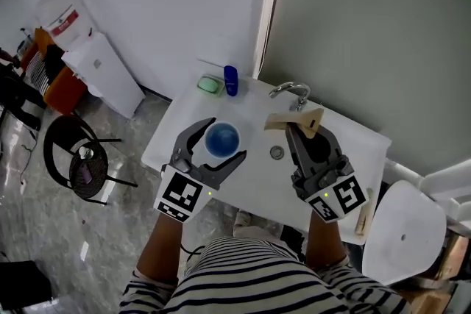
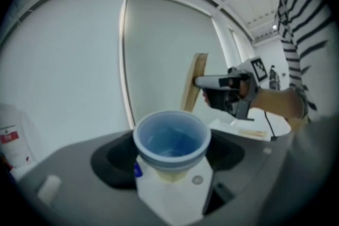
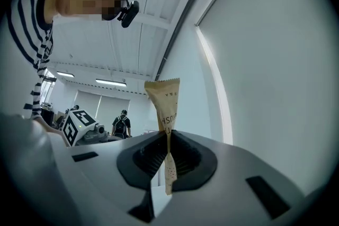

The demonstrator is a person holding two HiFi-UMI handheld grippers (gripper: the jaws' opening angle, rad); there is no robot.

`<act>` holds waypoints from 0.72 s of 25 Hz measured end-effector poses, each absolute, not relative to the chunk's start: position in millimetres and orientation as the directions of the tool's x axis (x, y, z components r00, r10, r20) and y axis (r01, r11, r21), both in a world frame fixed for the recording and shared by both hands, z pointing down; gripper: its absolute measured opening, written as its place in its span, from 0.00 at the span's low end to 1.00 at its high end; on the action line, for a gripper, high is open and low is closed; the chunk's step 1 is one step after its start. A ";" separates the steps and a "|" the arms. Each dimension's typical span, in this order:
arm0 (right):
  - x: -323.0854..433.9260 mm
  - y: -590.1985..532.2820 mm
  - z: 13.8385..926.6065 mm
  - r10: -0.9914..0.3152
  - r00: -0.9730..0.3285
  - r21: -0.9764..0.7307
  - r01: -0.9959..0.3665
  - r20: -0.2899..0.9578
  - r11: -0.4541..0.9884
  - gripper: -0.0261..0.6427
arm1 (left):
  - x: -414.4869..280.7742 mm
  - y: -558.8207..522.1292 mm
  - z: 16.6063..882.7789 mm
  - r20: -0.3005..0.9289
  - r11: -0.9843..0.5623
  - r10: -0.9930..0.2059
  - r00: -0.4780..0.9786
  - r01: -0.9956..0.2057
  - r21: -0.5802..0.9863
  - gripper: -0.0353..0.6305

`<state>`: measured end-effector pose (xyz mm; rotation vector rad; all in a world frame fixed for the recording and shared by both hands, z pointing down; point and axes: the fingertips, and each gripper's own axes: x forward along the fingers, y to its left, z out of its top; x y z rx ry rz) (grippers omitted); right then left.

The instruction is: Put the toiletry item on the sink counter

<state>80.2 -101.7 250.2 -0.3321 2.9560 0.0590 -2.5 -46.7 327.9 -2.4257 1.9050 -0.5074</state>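
Blue cup (image 2: 172, 139) clamped between left gripper (image 2: 170, 156) jaws, mouth toward camera. White counter (image 2: 175, 201) below. Beyond, right gripper (image 2: 204, 83) pinches upright tan packet (image 2: 197, 63); striped sleeve (image 2: 310, 24) at right.

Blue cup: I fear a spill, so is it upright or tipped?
Upright. The blue cup shows its open mouth facing up in the head view, held between the left tool's jaws.

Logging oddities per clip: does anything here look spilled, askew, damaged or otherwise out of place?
Nothing stands out. The left gripper holds the blue cup upright, and the right gripper pinches a tan paper packet. The soap dish and blue bottle sit at the back of the sink counter. No spill or damage shows.
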 end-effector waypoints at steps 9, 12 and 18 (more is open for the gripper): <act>71.5 -146.7 256.8 -0.387 -0.911 0.045 -0.397 -0.144 0.917 0.07 | -18.1 -137.5 352.2 0.276 -0.462 -0.872 0.404 -0.867 -0.188 0.62; 67.2 -158.8 260.6 -0.468 -0.874 0.039 -0.476 -0.133 0.879 0.07 | -28.6 -159.5 366.3 0.287 -0.514 -0.841 0.459 -0.843 -0.156 0.62; 62.3 -160.3 254.3 -0.607 -0.786 0.053 -0.616 -0.119 0.786 0.07 | -29.1 -184.9 376.8 0.296 -0.627 -0.761 0.577 -0.771 -0.109 0.62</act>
